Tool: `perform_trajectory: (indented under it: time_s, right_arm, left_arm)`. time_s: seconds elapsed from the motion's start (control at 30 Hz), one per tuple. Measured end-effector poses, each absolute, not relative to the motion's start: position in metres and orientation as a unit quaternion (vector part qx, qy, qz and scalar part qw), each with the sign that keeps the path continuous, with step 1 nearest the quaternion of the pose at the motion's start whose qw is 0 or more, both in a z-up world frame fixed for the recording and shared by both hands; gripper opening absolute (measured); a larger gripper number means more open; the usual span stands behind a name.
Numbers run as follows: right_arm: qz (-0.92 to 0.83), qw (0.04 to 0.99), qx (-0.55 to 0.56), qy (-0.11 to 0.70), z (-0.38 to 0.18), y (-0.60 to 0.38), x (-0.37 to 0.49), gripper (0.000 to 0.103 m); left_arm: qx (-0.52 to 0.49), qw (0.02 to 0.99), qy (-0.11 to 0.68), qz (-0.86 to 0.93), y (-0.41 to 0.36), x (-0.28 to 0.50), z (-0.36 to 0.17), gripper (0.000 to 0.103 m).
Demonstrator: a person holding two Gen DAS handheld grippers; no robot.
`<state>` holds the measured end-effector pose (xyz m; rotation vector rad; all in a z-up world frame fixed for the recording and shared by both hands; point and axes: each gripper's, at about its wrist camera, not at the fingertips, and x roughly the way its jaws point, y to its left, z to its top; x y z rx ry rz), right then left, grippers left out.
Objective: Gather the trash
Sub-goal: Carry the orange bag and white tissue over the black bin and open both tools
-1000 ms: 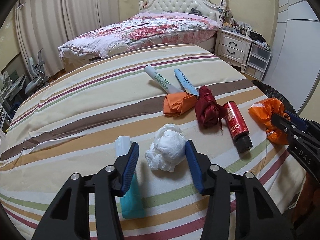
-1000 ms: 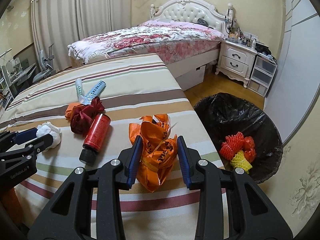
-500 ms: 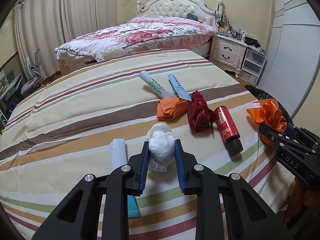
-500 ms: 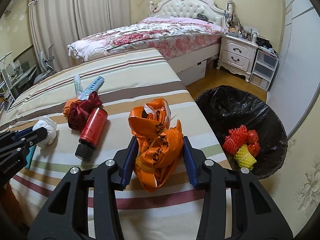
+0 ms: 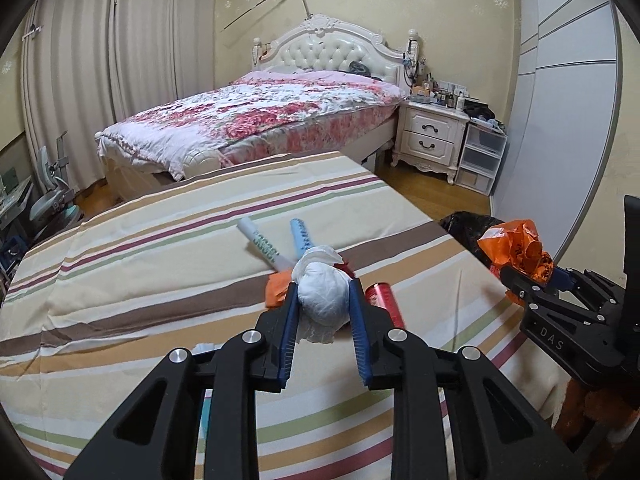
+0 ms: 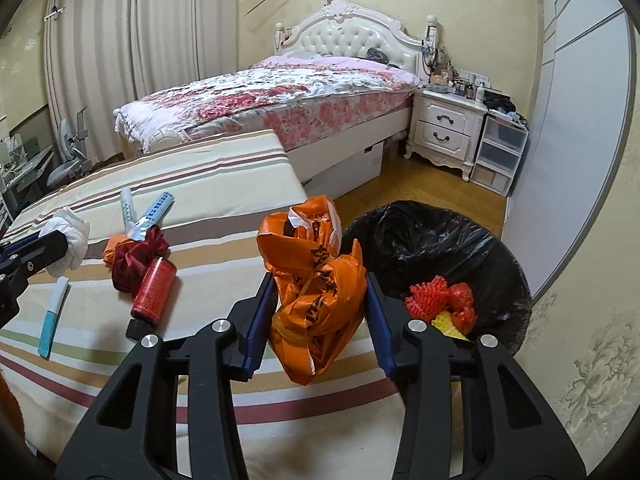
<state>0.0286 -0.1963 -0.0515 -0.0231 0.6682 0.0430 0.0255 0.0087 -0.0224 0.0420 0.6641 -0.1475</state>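
The right claw [image 6: 318, 312] is squeezed onto a crumpled orange bag [image 6: 314, 276] and holds it up off the striped bed [image 6: 224, 184]. The left claw [image 5: 322, 308] is squeezed onto a white paper wad [image 5: 323, 298] and holds that up too. The thing that matters most now is where the bin [image 6: 452, 248] sits. It is a bin with a black liner on the floor, just past the bed's right edge. From the right claw it lies ahead and to the right, and lower down, very near. Some red and yellow foam nets [image 6: 440, 304] are already in it. So the right claw is much nearer to the bin. I think the orange bag should go first, with a short move to the right and then letting go above the opening. The left claw is farther away, with the right claw between it and the bin, so the paper wad may need to wait or the two could bump. More trash is on the bed: a red can [image 6: 154, 290] with its long side pointing toward the claws, a dark red bundle [image 6: 134, 256], an orange wad [image 6: 114, 246], two tubes [image 6: 154, 210] and a small teal tube [image 6: 52, 318].
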Motion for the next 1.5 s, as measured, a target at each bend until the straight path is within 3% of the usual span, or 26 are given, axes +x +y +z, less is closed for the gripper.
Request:
perform_trajectory:
  time_s: [0.57,1.23,1.33,1.4,1.47,1.5]
  right_arm:
    - [-0.076,0.948,0.026,0.307,-0.042,-0.289,0.052,0.042]
    - [-0.111,0.936,0.055,0.328,-0.072,-0.331,0.097,0.043]
    - [-0.110,0.935,0.061,0.331,-0.075,-0.334,0.102,0.046]
    - [-0.112,0.935,0.065,0.330,-0.076,-0.336,0.102,0.054]
    - [-0.114,0.936,0.066,0.328,-0.076,-0.338,0.102,0.056]
    - [-0.115,0.936,0.066,0.327,-0.076,-0.339,0.103,0.056]
  left_arm:
    - [0.052,0.940,0.307,-0.137,-0.104,0.086,-0.021,0.026]
    - [0.085,0.925,0.335,-0.159,-0.173,0.143,-0.054,0.026]
    - [0.094,0.923,0.337,-0.158,-0.178,0.146,-0.058,0.034]
    - [0.098,0.922,0.339,-0.158,-0.179,0.147,-0.061,0.046]
    - [0.095,0.922,0.340,-0.157,-0.178,0.148,-0.062,0.065]
    - [0.093,0.924,0.338,-0.154,-0.177,0.148,-0.062,0.067]
